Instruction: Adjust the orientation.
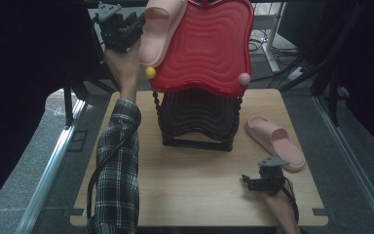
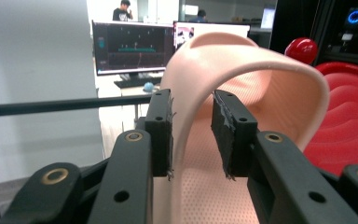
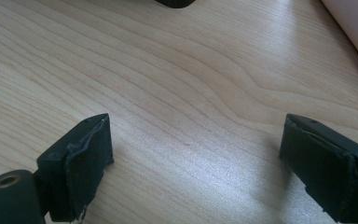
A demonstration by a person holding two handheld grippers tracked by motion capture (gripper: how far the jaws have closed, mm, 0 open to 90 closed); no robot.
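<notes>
My left gripper [image 1: 135, 23] is raised at the back left, level with the top of the rack. It is shut on the side of the strap of a pink slipper [image 1: 158, 30]. In the left gripper view the strap [image 2: 186, 116] runs between the two pads, against the left one. The slipper leans on the left rim of the red wavy tray [image 1: 209, 44] that tops a black rack [image 1: 198, 119]. A second pink slipper [image 1: 275, 142] lies flat on the table at the right. My right gripper [image 1: 247, 181] rests open near the table's front right, above bare wood [image 3: 191, 116].
A yellow knob [image 1: 150, 72] and a pink knob [image 1: 244, 78] cap the tray's front corners, and a red knob [image 2: 300, 49] a far one. The wooden table [image 1: 195, 190] has room in front of the rack. A metal rail [image 1: 53, 165] runs along the left.
</notes>
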